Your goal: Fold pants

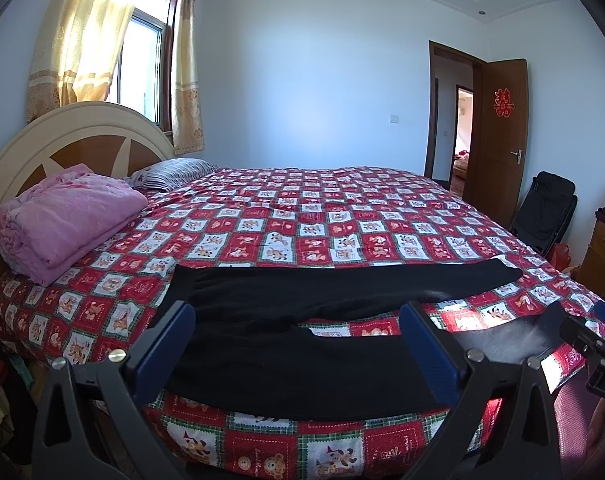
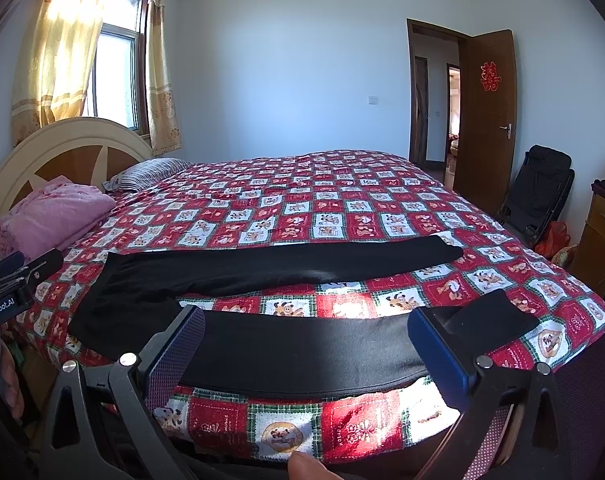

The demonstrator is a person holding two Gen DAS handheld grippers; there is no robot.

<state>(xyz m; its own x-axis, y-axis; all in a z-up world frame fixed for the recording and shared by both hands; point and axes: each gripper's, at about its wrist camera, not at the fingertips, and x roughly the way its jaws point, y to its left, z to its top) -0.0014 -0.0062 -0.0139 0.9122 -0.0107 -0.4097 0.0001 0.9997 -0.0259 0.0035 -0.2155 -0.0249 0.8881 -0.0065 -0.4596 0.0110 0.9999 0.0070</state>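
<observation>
Black pants (image 1: 302, 320) lie spread flat near the front edge of the bed, waist to the left and the two legs apart, running right. They also show in the right wrist view (image 2: 286, 268). My left gripper (image 1: 298, 340) is open, its blue fingers (image 1: 170, 344) straddling the near leg close to the waist, just above the cloth. My right gripper (image 2: 306, 344) is open over the near leg (image 2: 302, 356) toward its cuff end. Neither holds anything.
The bed (image 1: 342, 224) has a red patterned cover. A folded pink blanket (image 1: 62, 220) and a striped pillow (image 1: 174, 172) lie by the headboard at left. An open brown door (image 1: 498, 136), a black folding chair (image 1: 542, 208) and a wooden cabinet (image 1: 602, 252) stand at right.
</observation>
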